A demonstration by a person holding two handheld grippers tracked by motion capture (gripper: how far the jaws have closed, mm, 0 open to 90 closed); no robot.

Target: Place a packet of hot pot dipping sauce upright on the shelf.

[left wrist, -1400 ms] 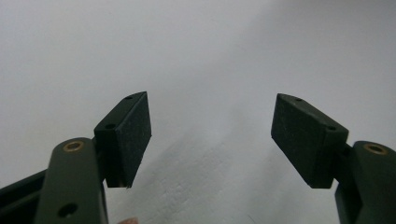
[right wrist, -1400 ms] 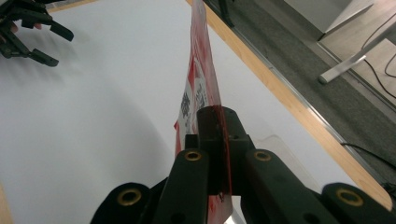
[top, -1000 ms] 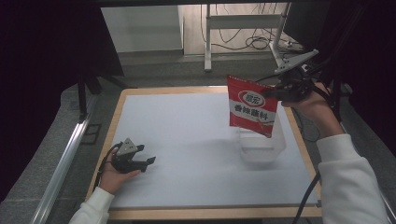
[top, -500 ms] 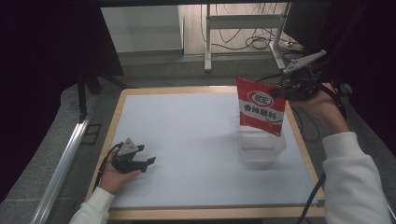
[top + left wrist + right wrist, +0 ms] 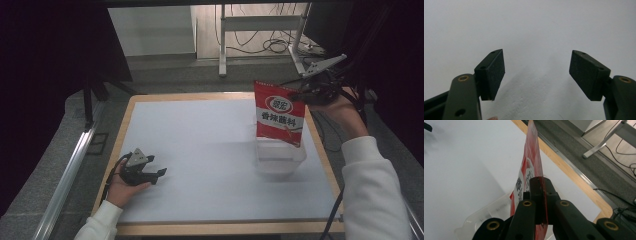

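A red packet (image 5: 280, 117) with a white oval logo and white lettering hangs upright at the table's right side. My right gripper (image 5: 300, 96) is shut on the packet's upper right corner. The packet's lower edge reaches into a clear plastic container (image 5: 279, 157) that stands on the white table top (image 5: 200, 145). In the right gripper view the packet (image 5: 530, 157) runs edge-on between the closed jaws of my right gripper (image 5: 540, 185), with the container (image 5: 486, 212) below. My left gripper (image 5: 159, 174) rests at the front left, open; the left gripper (image 5: 537, 73) has nothing between its pads.
The table's wooden rim (image 5: 320, 150) runs close to the right of the container. Beyond the far edge are a metal stand (image 5: 222, 40) and cables (image 5: 272, 47) on the floor. A wide stretch of white surface lies between the two hands.
My right hand has carried the red packet to the right and slightly down, bringing it over the clear container. The left hand and its gripper have stayed put.
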